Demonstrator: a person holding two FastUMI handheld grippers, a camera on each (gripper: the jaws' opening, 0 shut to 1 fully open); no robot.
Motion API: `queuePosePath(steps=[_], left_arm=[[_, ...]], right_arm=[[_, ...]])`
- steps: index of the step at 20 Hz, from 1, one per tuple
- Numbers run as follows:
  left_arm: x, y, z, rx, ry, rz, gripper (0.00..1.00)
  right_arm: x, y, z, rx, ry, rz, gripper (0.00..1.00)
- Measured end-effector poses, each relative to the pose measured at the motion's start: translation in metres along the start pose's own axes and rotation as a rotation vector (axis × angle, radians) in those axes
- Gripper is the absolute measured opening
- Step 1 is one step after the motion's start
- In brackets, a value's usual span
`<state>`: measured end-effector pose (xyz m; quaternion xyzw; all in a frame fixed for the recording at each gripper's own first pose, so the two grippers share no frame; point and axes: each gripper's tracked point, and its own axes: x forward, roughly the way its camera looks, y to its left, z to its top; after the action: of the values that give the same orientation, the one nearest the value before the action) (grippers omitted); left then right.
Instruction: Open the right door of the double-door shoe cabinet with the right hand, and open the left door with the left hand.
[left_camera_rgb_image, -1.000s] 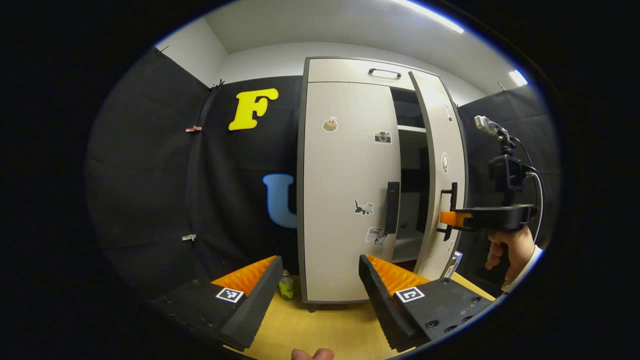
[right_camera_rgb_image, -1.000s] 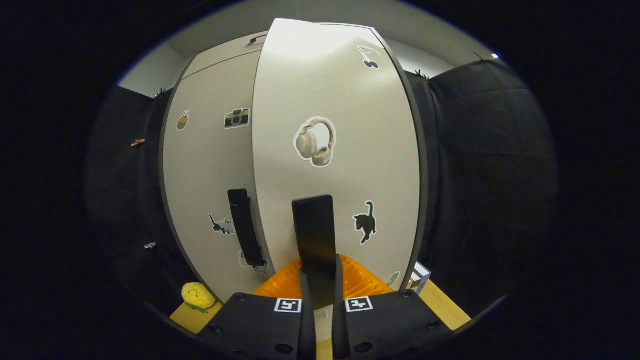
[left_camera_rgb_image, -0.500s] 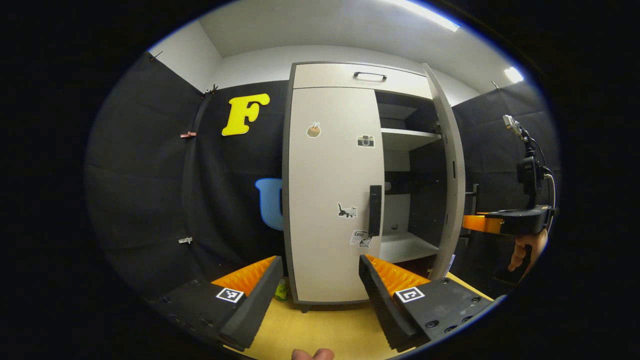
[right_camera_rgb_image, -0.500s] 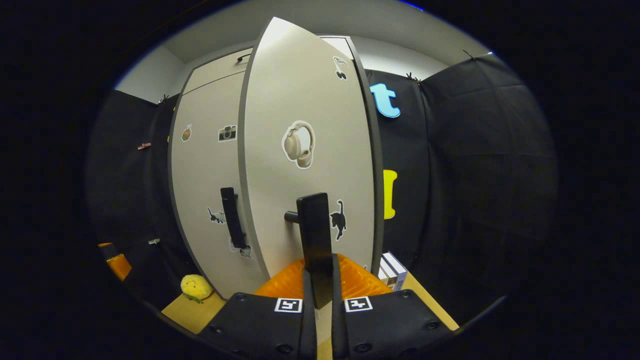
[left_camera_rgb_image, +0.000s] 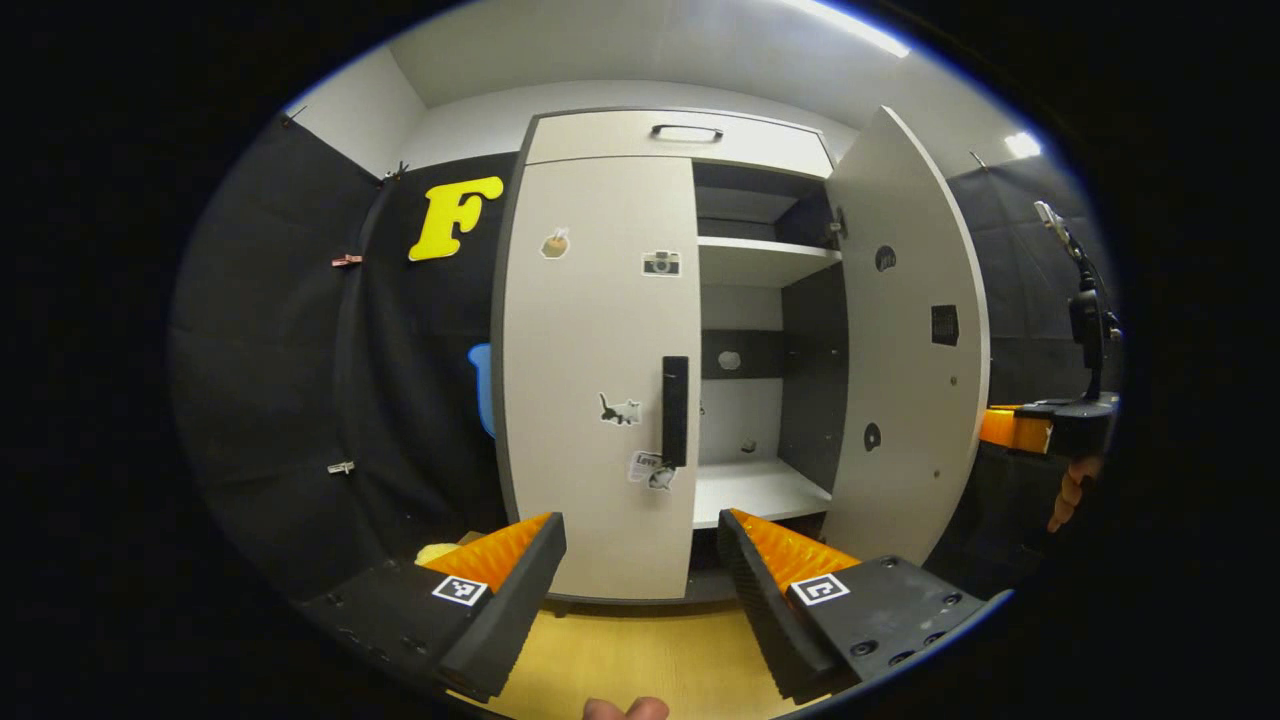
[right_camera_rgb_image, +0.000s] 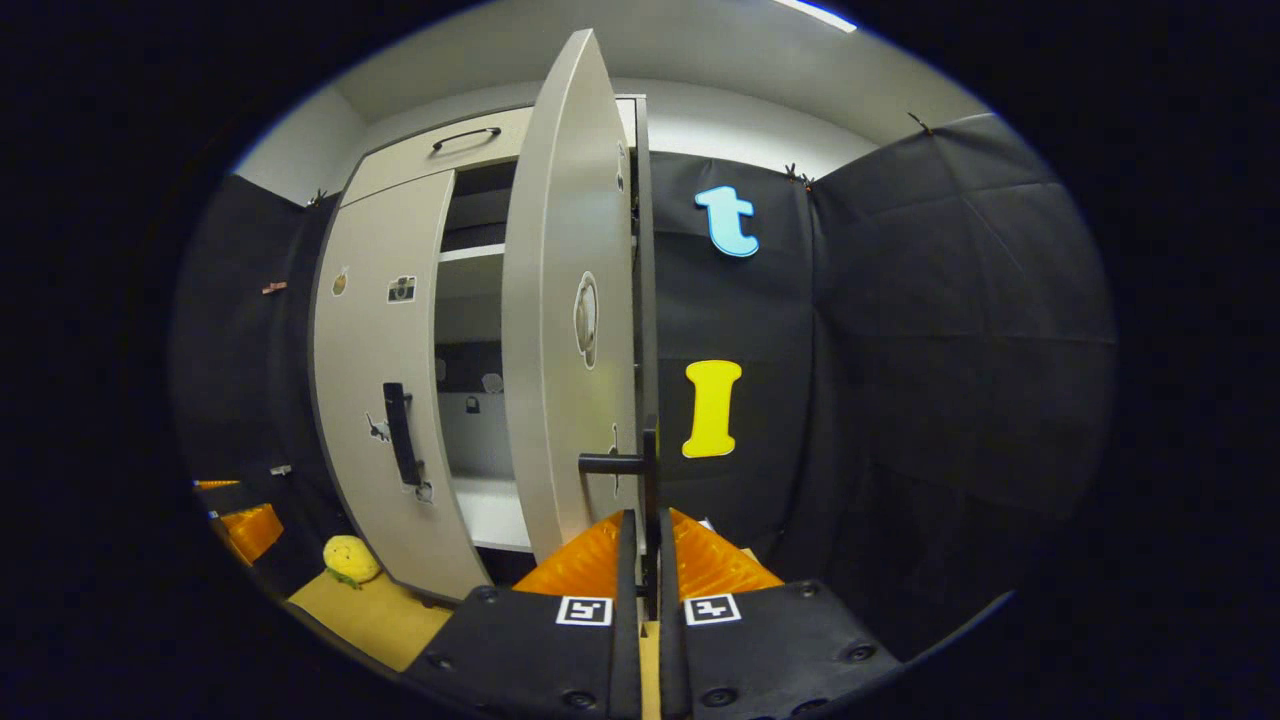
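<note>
booth: black cloth walls, pale ceiling with strip lights, wooden surface (left_camera_rgb_image: 610, 665) under the cabinet.
cabinet (left_camera_rgb_image: 680, 350): tall, pale grey with dark edges, standing upright on the surface against the back wall; drawer with a dark handle across the top.
right door (left_camera_rgb_image: 905, 345): swung wide, inner face toward the left gripper view; seen nearly edge-on in the right gripper view (right_camera_rgb_image: 570, 330). Looks about fully open, so that half of the task judged close to done.
right handle (right_camera_rgb_image: 640, 465): dark vertical bar on a short post, sitting in the narrow gap of the right claw.
right claw (right_camera_rgb_image: 650, 555): nearly closed, both fingers pressed on the handle bar. Grip on the bar explains the door following the hand outward.
left door (left_camera_rgb_image: 600, 370): shut, flush with the frame; small stickers on it (camera, cat, a few more).
left handle (left_camera_rgb_image: 675, 410): dark vertical bar at the door's inner edge, untouched.
left claw (left_camera_rgb_image: 640, 550): wide open, empty, hanging in front of the left door, well apart from it, handle roughly between the fingers' line of sight. Probably staged for the reach.
interior: pale shelves, dark side panel, nothing large stored that can be made out.
extras: small yellow soft thing (right_camera_rgb_image: 350, 558) on the surface beside the cabinet's left foot.
next, judged: left claw forward onto the left handle, close, pull.
</note>
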<state>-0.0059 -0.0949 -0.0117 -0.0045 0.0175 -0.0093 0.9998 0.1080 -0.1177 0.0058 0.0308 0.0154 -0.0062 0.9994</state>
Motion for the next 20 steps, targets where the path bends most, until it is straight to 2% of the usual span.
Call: queuePosePath(steps=[3, 6, 8, 14, 16, 20], left_arm=[[0.004, -0.023, 0.000, 0.014, 0.003, -0.009, 0.94], [0.009, -0.037, 0.001, 0.024, 0.007, -0.009, 0.94], [0.011, -0.044, 0.002, 0.027, 0.008, -0.005, 0.94], [0.015, -0.046, 0.006, 0.037, 0.005, 0.018, 0.94], [0.018, -0.049, 0.008, 0.034, 0.004, 0.018, 0.94], [0.025, -0.050, 0.012, 0.041, -0.005, 0.021, 0.94]], right_arm=[[0.003, -0.027, 0.001, 0.033, 0.008, 0.001, 0.06], [0.003, -0.023, -0.002, 0.071, 0.038, 0.066, 0.06], [0.004, -0.025, -0.002, 0.048, 0.040, 0.067, 0.06], [0.005, -0.025, -0.005, 0.109, 0.063, 0.073, 0.07], [0.003, -0.029, -0.005, 0.115, 0.072, 0.065, 0.10], [-0.013, -0.031, -0.003, 0.118, 0.074, 0.058, 0.11]])
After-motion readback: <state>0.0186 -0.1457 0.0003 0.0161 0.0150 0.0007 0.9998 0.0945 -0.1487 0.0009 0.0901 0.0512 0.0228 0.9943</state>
